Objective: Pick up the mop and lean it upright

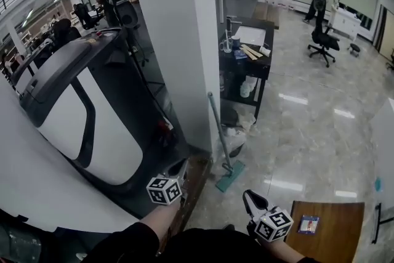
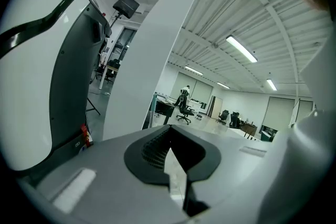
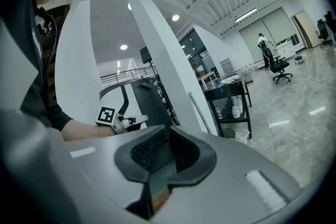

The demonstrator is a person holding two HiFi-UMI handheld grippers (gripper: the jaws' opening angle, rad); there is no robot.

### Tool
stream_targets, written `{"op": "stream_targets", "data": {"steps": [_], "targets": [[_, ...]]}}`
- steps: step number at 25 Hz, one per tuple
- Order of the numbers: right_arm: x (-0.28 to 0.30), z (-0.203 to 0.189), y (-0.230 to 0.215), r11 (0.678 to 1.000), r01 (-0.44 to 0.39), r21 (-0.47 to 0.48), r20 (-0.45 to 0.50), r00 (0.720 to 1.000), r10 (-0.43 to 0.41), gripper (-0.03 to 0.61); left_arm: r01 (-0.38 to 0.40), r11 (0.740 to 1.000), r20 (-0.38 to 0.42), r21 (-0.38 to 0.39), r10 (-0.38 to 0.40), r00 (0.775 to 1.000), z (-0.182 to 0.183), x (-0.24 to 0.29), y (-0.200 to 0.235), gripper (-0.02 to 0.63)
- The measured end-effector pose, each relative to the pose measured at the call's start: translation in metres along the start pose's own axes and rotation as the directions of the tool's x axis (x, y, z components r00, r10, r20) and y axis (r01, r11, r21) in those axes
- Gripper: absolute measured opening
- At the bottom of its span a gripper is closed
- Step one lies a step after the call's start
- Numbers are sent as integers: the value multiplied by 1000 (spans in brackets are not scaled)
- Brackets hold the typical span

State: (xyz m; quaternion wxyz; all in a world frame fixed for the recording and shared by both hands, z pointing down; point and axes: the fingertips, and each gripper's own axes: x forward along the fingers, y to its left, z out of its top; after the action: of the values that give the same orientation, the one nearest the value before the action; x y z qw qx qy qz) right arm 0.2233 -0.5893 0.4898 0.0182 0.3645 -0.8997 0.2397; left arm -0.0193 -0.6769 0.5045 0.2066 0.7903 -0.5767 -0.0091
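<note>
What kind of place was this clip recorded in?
Probably an open-plan office or lab hall: a wide polished floor, an office chair, a black cart of supplies, and a mop leaning against a white pillar.

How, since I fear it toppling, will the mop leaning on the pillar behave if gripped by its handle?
The mop probably feels light and stiff: its handle is a thin straight pole. It leans tilted on the pillar over glossy floor, so its flat head may slide out if pushed.

Open office hall: swivel chair, desk, polished floor.
</note>
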Motion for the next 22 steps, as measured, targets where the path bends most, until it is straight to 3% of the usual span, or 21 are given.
{"op": "stream_targets", "data": {"steps": [6,14,22], "targets": [[-8,-6,38,998,50,-36,22,999,-49,23,108,992,34,70,-110,993,11,-43,-21,20],[-9,-31,127,991,120,-65,46,992,-117,11,271,957,37,100,-276,960,15,-124,-36,18],[-17,-61,192,979,174,-106,41,984,-171,3,353,916,48,191,-367,929,18,-199,-41,18]]}}
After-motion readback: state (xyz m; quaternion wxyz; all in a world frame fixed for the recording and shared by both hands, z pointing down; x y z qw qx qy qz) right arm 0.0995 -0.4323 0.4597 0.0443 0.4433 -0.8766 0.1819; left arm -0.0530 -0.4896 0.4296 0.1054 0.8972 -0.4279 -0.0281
